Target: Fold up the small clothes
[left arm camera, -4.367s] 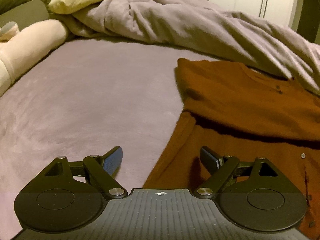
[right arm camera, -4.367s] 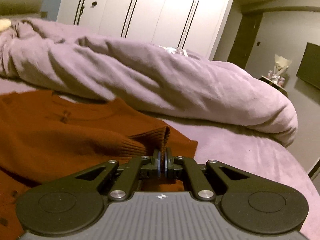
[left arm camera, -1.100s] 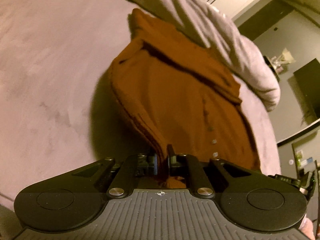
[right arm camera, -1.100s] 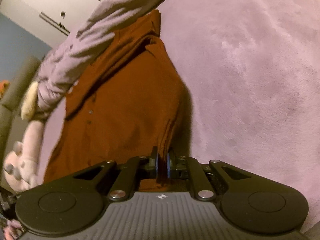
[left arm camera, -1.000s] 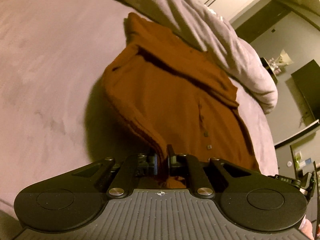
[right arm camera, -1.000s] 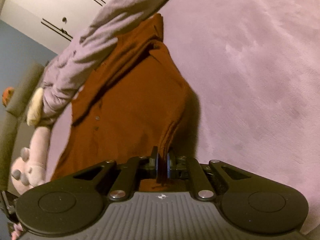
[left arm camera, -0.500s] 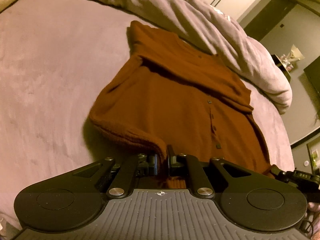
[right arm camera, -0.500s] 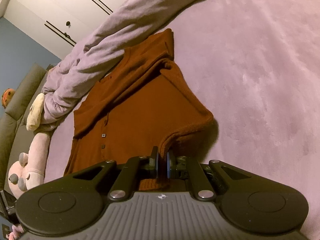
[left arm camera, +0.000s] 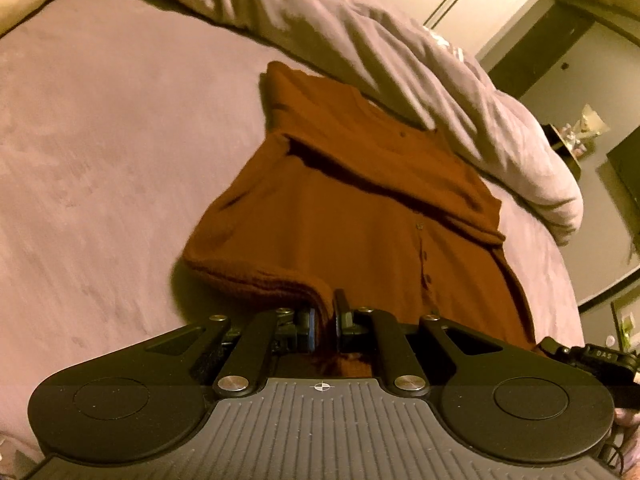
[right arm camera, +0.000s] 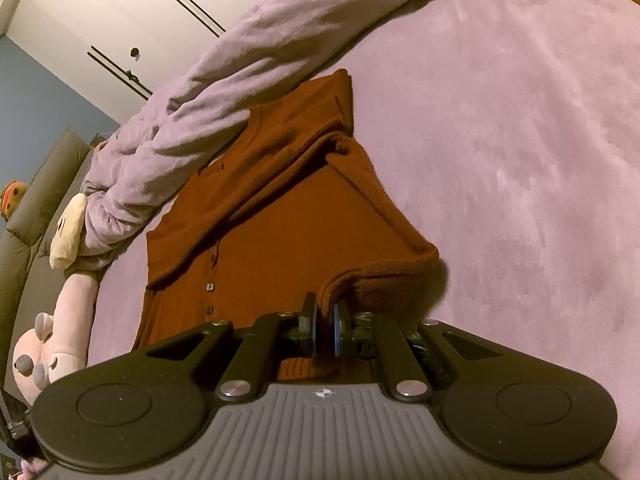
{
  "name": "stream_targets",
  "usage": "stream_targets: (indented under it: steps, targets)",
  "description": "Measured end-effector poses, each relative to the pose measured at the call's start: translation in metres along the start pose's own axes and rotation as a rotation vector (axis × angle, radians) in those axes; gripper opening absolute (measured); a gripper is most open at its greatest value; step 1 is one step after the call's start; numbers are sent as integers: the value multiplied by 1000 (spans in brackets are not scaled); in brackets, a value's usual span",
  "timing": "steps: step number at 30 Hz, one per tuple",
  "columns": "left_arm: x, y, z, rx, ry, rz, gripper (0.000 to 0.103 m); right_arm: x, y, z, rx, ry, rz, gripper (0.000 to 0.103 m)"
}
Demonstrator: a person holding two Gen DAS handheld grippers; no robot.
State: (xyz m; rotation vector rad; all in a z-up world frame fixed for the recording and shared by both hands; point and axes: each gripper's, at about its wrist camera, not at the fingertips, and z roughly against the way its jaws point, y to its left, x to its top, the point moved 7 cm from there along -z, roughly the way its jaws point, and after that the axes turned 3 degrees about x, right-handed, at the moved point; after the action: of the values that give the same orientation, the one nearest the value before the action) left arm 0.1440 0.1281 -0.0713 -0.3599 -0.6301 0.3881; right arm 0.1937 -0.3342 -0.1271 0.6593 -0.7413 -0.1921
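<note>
A rust-brown knit cardigan with a button placket lies on the purple bed, sleeves folded across its chest. My left gripper is shut on its ribbed hem at the left corner and holds that corner just above the bed. My right gripper is shut on the hem at the right corner of the cardigan, lifted slightly. The lower body of the garment drapes from both grippers toward the collar.
A rumpled lilac duvet lies right behind the collar. A pink plush toy and a cream plush lie at the headboard side. The purple sheet stretches to the right; white wardrobe doors stand beyond.
Both grippers closed on the hem corners, lifted the cardigan's lower half high, and have now lowered it so the hem hangs close to the bed.
</note>
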Motion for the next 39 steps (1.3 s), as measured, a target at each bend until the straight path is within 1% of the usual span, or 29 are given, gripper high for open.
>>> stream_targets:
  steps: [4,8,16,22,27,31,32,34,35,36,37,38,39]
  targets:
    - [9,1,3,0,-20,10,11,7,3,-2,-5,-15,8,7]
    - [24,0,5,-1,-48,16,11,21,6,-6,-12,-36,25,7]
    - [74,-11,-9,6,-95,-5,11,60,22,-25,-21,-93,79,6]
    - [117,-29,-36,28,-140,-51,11,94,34,-56,-58,-136,138,6]
    - [148,-35,-68,47,-154,-52,11,122,43,-83,-88,-170,183,6]
    - [157,-30,-102,110,-135,-70,11,135,41,-109,-121,-160,193,6]
    - [157,-26,-108,128,-127,-60,13,137,40,-115,-129,-156,190,6]
    - [155,-20,-116,147,-125,-57,19,140,36,-122,-139,-155,187,7]
    - [154,-17,-117,149,-133,-57,29,142,33,-124,-146,-164,183,8]
    - [152,-15,-115,147,-139,-60,36,143,31,-122,-154,-183,182,14]
    - [152,-11,-113,151,-154,-70,56,145,29,-119,-161,-203,189,27]
    - [151,-8,-111,160,-166,-84,66,146,26,-114,-167,-220,201,34]
    - [150,-4,-107,166,-174,-106,66,147,23,-110,-173,-233,217,46]
